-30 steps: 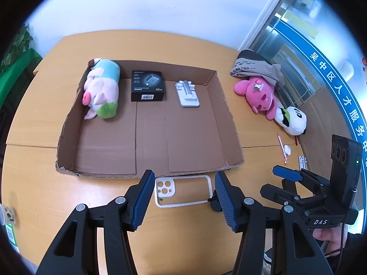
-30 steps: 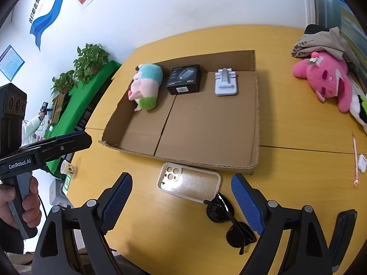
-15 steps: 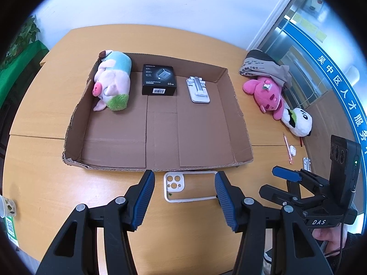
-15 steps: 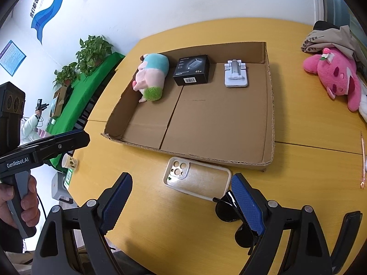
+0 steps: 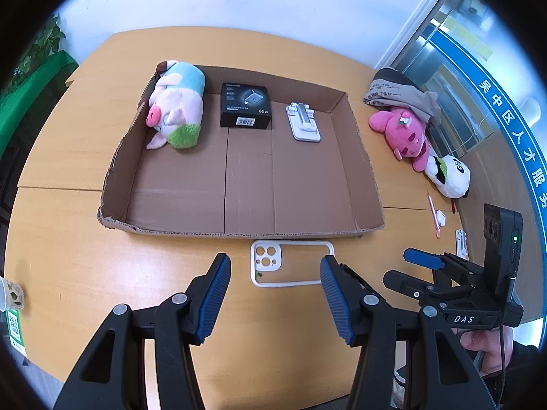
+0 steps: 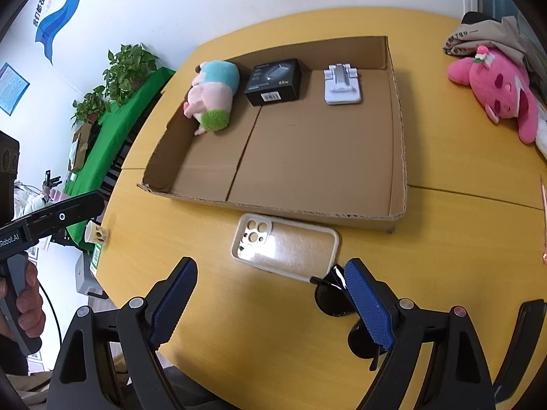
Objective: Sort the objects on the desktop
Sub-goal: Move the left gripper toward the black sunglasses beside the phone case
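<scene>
Phone case (image 5: 291, 263) beside cardboard tray (image 5: 362, 150), sunglasses (image 6: 333, 299) (partly hidden) adjacent

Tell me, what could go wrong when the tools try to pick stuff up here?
The sunglasses lie right beside the phone case, partly under the right tool, so its fingers might knock or pinch them. The case also sits close to the cardboard tray, and looks flat and thin, so it may slide against the tray's wall instead of lifting.

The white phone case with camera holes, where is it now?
The white phone case lies on the wooden table, just outside the cardboard tray's near wall, beside black sunglasses.
</scene>
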Available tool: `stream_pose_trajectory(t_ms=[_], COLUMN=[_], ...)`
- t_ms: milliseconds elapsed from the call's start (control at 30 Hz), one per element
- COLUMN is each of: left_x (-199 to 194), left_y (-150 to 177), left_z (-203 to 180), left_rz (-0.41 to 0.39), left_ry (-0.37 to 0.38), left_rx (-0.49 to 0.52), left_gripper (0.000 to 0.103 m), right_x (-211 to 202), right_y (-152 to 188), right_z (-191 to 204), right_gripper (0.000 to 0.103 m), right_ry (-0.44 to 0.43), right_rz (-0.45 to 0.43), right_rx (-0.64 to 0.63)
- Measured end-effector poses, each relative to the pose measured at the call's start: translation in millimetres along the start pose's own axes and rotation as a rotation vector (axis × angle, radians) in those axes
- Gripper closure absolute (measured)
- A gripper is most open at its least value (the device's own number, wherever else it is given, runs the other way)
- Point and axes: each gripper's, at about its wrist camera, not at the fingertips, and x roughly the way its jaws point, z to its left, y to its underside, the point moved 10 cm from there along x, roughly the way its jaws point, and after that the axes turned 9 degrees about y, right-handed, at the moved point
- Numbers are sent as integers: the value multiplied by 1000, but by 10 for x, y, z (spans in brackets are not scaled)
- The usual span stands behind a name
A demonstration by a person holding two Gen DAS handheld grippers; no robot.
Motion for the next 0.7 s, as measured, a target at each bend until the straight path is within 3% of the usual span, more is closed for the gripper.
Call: stream_pose_trajectory(t_ms=[400,700], left_x=[6,61], left_y=[116,251], left_z=[-2,-13], left_rz=[13,33], left_ry=[-7,-4], left_rx=[-8,-16], left_gripper=[49,49], right_x=[33,249], right_y=[111,375], right_z=[15,-182], right_gripper=[12,12], right_ry=[-6,74], right_rz=[12,68], right_rx=[2,-43])
